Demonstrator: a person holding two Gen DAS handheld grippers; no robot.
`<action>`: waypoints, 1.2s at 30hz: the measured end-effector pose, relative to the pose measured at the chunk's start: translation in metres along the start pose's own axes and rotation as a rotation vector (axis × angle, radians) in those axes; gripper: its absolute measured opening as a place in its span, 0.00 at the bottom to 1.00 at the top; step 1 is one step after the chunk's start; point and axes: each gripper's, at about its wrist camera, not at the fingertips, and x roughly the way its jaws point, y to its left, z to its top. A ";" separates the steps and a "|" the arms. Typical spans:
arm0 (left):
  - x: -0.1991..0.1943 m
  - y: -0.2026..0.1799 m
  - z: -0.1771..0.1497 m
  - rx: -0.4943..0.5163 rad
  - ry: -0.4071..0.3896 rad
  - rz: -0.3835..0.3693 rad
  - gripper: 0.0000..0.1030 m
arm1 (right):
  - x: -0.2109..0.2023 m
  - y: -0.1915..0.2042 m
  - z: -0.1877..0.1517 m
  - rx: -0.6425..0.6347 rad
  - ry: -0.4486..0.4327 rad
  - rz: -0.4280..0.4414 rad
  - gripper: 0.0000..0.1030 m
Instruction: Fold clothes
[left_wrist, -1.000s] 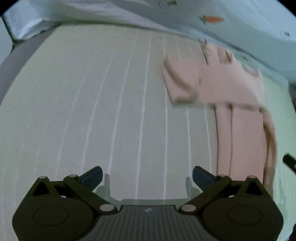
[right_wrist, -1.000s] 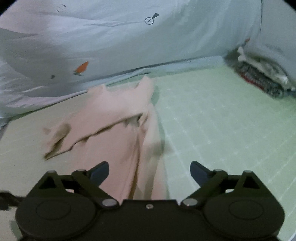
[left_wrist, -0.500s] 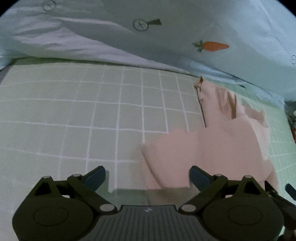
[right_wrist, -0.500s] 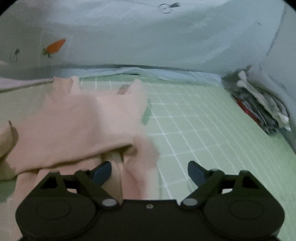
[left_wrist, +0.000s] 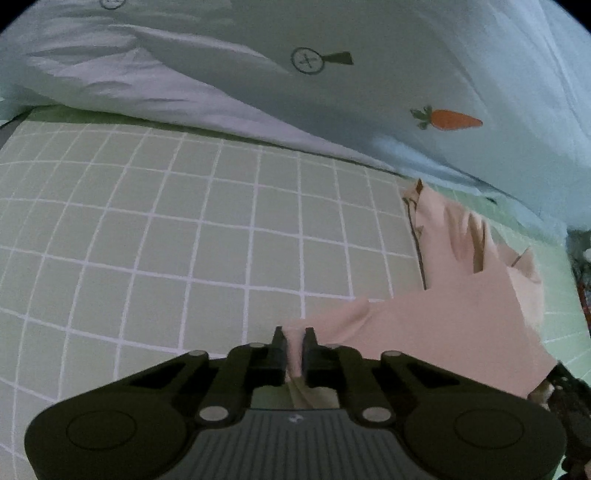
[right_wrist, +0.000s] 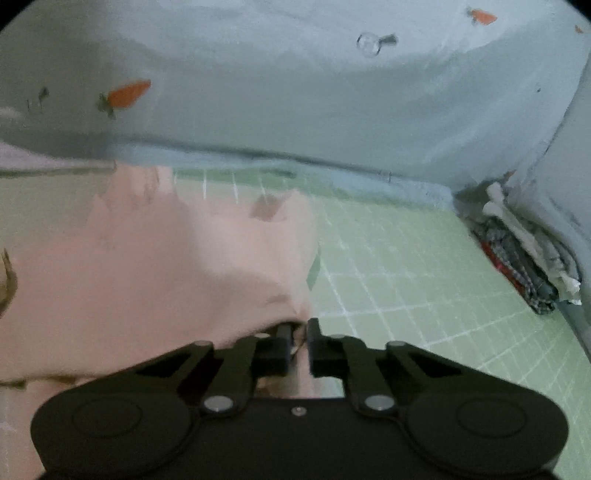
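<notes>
Left wrist view: both grippers pinch a soft pale pink cloth garment (left_wrist: 436, 325) on the green white-gridded bed sheet (left_wrist: 184, 240).
The left gripper (left_wrist: 294, 338) and the right gripper (right_wrist: 300, 332) are each clamped on an edge, probably to lift a fold. From 12 to 3 o'clock the garment's shape is crumpled and unclear.

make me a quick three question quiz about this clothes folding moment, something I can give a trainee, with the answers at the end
1. True or false: the left gripper is shut on the pink garment.
2. What does the right gripper grip? A) the carrot-print bedding B) the pink garment C) the folded pile
3. Fill in: the garment lies on a green ____ sheet.

Key: 1 true; 2 B; 3 checked.
</notes>
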 end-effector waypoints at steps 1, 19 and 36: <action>-0.003 0.002 0.001 -0.011 -0.008 -0.004 0.07 | -0.006 -0.001 0.003 0.001 -0.020 -0.002 0.06; -0.058 0.046 0.029 -0.087 -0.186 0.087 0.08 | -0.036 0.045 0.022 -0.048 -0.061 0.134 0.08; -0.021 0.075 0.008 -0.163 -0.052 0.106 0.16 | 0.060 -0.060 0.045 0.673 0.080 0.463 0.55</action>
